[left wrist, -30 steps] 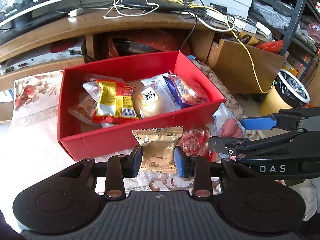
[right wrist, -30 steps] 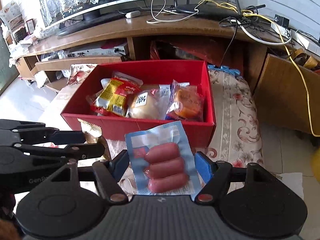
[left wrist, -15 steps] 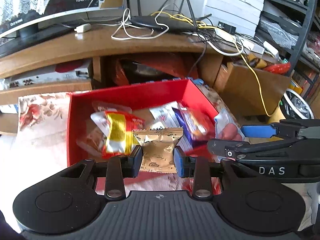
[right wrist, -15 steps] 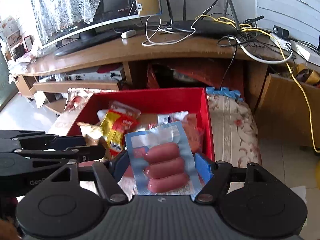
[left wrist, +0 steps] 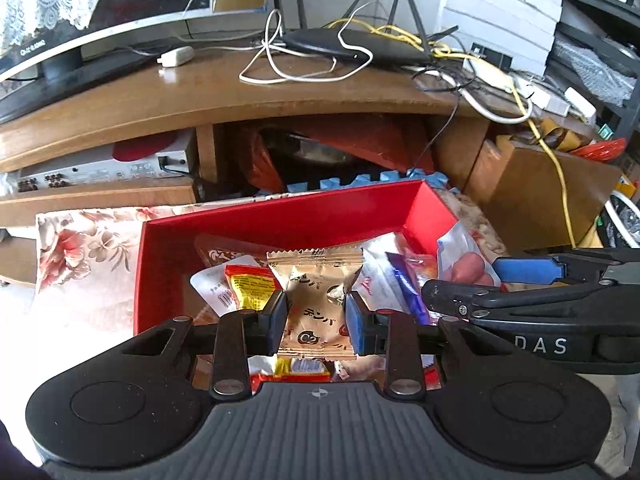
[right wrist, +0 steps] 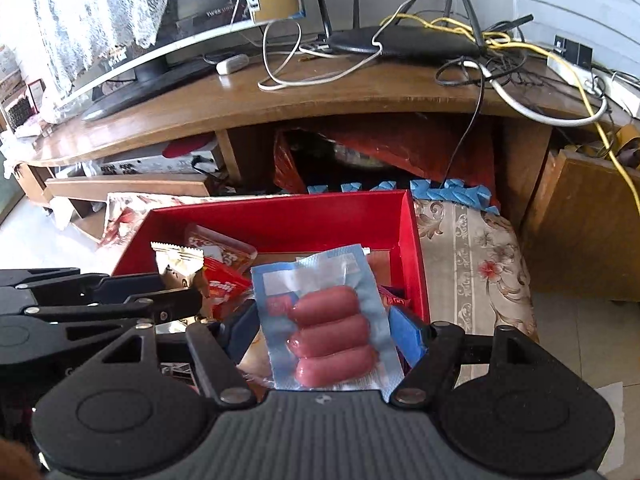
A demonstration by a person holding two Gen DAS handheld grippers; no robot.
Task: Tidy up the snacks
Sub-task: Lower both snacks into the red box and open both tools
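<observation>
— Two grippers hang above the red box (left wrist: pixel 280 220). What has the left gripper (left wrist: pixel 316 316) got?

— Its jaws pinch a gold snack packet (left wrist: pixel 316 300) over the box's near left part.

— And to its right?

— The right gripper (right wrist: pixel 332 328) clamps a blue sausage pack (right wrist: pixel 328 320) over the near right part. Other wrapped snacks lie beneath, probably a yellow-red packet (left wrist: pixel 250 284) among them.

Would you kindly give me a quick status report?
Left tool gripping gold foil packet. Right tool gripping blue sausage pack. Both over red cardboard box. Nothing blocking.
</observation>
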